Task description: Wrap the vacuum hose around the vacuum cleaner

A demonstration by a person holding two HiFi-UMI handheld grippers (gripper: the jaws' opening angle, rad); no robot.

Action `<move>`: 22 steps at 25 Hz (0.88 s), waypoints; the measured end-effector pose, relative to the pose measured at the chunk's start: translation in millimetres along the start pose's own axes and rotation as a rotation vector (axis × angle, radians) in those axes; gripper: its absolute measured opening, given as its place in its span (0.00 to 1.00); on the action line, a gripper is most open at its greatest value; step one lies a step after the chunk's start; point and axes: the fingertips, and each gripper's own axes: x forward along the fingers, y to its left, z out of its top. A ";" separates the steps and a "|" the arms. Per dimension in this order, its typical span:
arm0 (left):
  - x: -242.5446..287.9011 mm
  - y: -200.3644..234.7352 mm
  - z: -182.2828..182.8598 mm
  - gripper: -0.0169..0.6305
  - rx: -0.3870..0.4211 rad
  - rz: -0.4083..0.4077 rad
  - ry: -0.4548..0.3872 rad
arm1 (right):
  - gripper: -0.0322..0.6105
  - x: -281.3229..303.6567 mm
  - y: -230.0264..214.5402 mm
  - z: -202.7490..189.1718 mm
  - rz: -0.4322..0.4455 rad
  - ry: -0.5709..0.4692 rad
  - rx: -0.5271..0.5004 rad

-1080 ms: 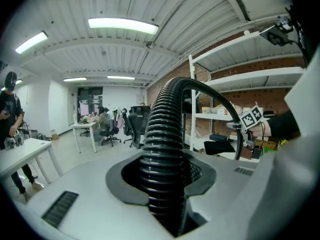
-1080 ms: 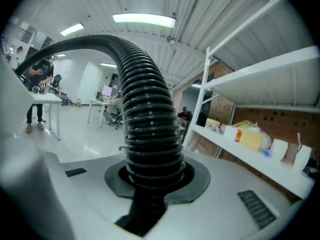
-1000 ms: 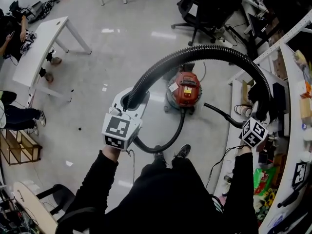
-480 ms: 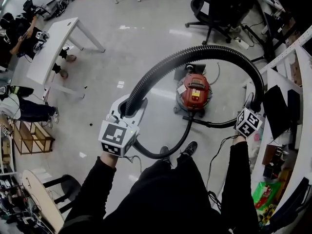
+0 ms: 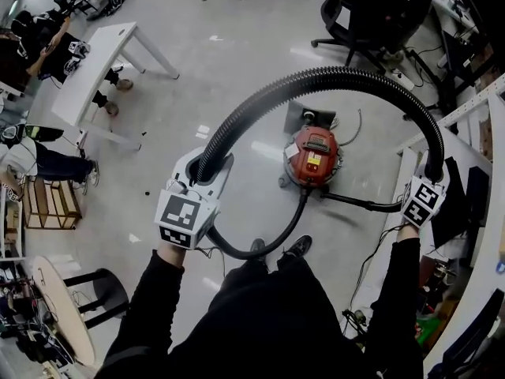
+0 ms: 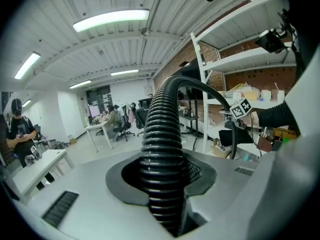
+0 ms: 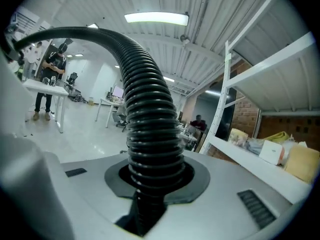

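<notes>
The ribbed vacuum hose (image 5: 316, 76) arches above the red vacuum cleaner (image 5: 313, 156), looking light, springy and apt to uncoil, so the left gripper (image 5: 208, 166) and right gripper (image 5: 433, 174), on either side of the cleaner, clamp onto its slip-resisting ridges.

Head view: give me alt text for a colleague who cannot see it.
A person holds a black ribbed vacuum hose in a high arch over a red vacuum cleaner on the floor, with the left tongs and right tongs each shut on it. Below the left tongs the hose loops past the person's shoes to the vacuum cleaner.
</notes>
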 end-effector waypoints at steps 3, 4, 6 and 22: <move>-4.0 -13.3 10.3 0.25 0.017 0.012 -0.021 | 0.20 16.1 -18.7 27.7 -0.015 -0.068 0.016; -5.6 -17.0 14.1 0.25 0.020 0.016 -0.028 | 0.20 20.2 -22.9 36.1 -0.021 -0.086 0.013; -9.7 -21.6 18.2 0.25 0.011 0.027 -0.036 | 0.20 27.6 -28.8 55.5 -0.028 -0.135 -0.015; -60.9 -36.6 33.8 0.25 -0.034 0.150 -0.158 | 0.20 66.0 -41.9 262.9 0.041 -0.554 -0.083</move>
